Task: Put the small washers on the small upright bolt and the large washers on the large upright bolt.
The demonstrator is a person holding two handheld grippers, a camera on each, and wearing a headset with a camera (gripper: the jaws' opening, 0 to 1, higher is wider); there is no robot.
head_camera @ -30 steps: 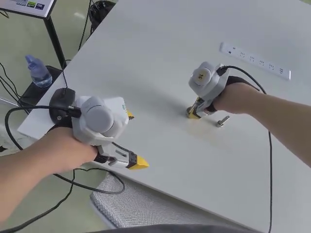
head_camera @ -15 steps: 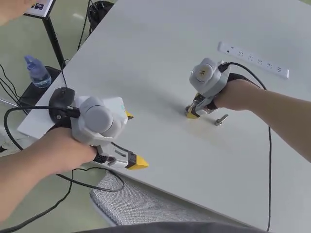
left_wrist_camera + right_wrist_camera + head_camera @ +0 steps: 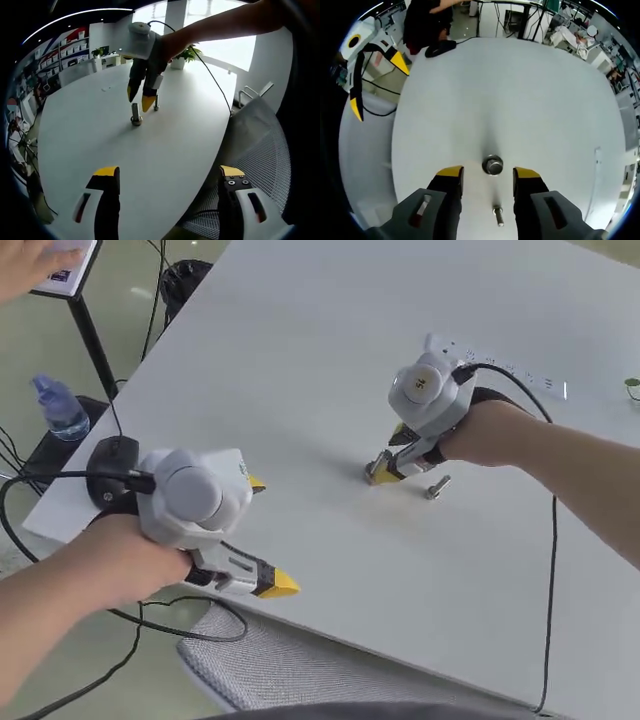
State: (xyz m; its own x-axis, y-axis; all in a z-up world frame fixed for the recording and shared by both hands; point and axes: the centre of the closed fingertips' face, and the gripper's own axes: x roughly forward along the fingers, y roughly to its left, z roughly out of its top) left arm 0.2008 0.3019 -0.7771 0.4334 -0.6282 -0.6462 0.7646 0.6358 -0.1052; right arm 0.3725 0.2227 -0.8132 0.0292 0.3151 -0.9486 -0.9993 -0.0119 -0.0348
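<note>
The large upright bolt stands on the white bench, with the small upright bolt just to its right. Any washer on either is too small to tell. The right hand-held gripper has just tilted and lifted slightly off the large bolt, jaws parted and empty, so it has likely finished a drop. The left hand-held gripper waits wide open and empty at the near left edge.

We are counting two bolts, one large bolt and one small bolt, plus one power strip.
</note>
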